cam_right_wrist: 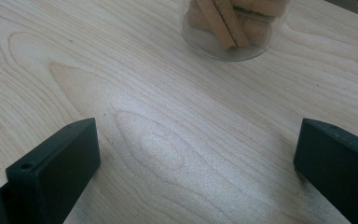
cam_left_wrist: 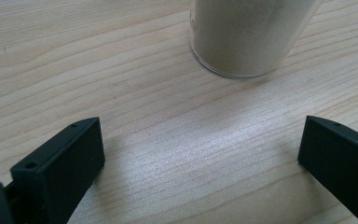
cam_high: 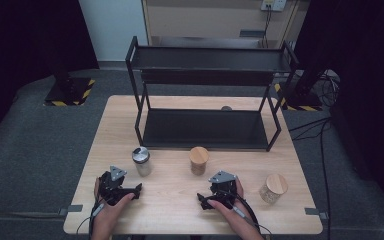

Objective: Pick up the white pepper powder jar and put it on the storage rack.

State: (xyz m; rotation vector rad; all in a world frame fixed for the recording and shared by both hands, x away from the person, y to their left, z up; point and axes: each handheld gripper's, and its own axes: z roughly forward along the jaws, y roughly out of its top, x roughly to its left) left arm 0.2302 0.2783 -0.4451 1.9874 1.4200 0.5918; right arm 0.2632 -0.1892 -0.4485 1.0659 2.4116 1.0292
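Left gripper: rests low on the near edge of the table, jaws spread wide with bare wood between them, grasping nothing. It lies just short of the metal-lidded jar, seemingly so the jar can be approached head-on.
Right gripper: rests on the table near the person's side, jaws wide apart, nothing between them. It sits just in front of the middle jar.
Metal-lidded jar: upright, just beyond the left gripper; in the left gripper view its base, filled with pale powder, stands ahead of the jaws and a little to one side, apart from them.
Middle jar: upright with a wooden lid; the right gripper view shows its base with tan sticks inside, ahead of the jaws, untouched.
Third jar: wooden lid, off to the right of the right gripper, near the table's right edge.
Shelf rack: black, two tiers, at the far half of the table; both tiers look bare, likely the place the jars are meant for.
Step in hand: probably the start, each gripper lined up with its nearest jar before reaching.
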